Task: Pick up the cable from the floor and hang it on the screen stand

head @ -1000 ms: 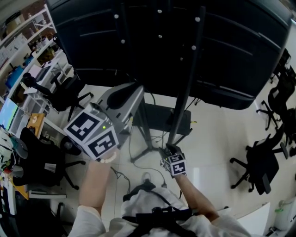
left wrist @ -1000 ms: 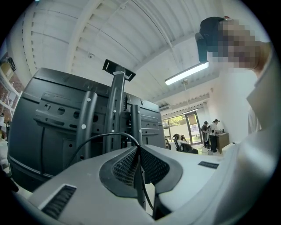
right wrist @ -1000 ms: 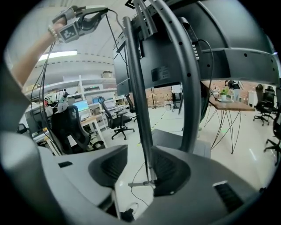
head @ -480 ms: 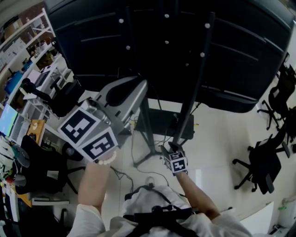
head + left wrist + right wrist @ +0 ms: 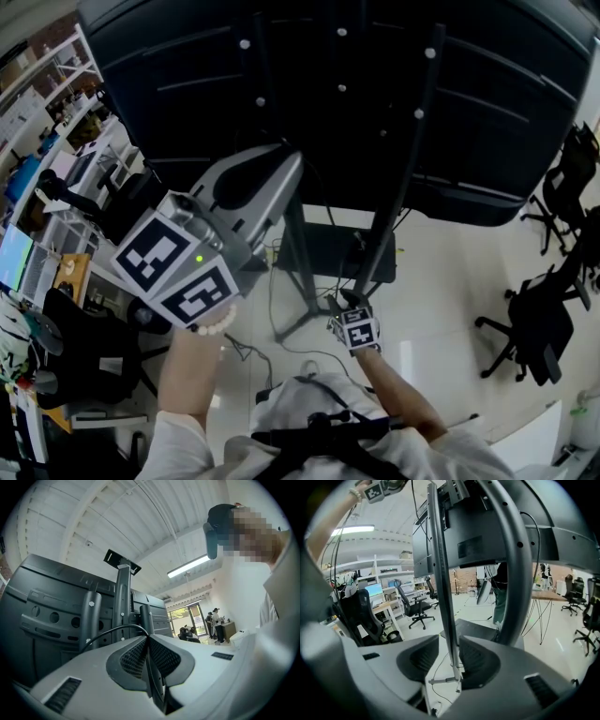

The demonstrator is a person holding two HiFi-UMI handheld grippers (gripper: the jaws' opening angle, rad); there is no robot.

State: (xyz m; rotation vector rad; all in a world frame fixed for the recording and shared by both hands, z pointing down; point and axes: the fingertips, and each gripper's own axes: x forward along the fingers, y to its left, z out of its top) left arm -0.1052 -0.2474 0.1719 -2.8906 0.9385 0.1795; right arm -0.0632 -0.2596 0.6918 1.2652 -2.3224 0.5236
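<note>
Pale office floor (image 5: 450, 319) lies far below. Left gripper (image 5: 148, 637), clamped on the thin black cable (image 5: 112, 629), has lifted it nearer the black metal screen stand (image 5: 411, 141). Right gripper (image 5: 450, 641) jaws were just closing, still apart, gripping nothing. Hanging looks close.

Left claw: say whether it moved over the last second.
Yes. The grey left claw has risen, its tip now further over the large black screen's lower edge.

Pale glossy floor (image 5: 450, 281) throughout. White shelving (image 5: 56, 89) lines one wall, with black office chairs (image 5: 80, 342) just before it and more chairs (image 5: 534, 328) well across the floor. Above the shelving, a ribbed white ceiling (image 5: 93, 522) with one lit strip light (image 5: 190, 566).
</note>
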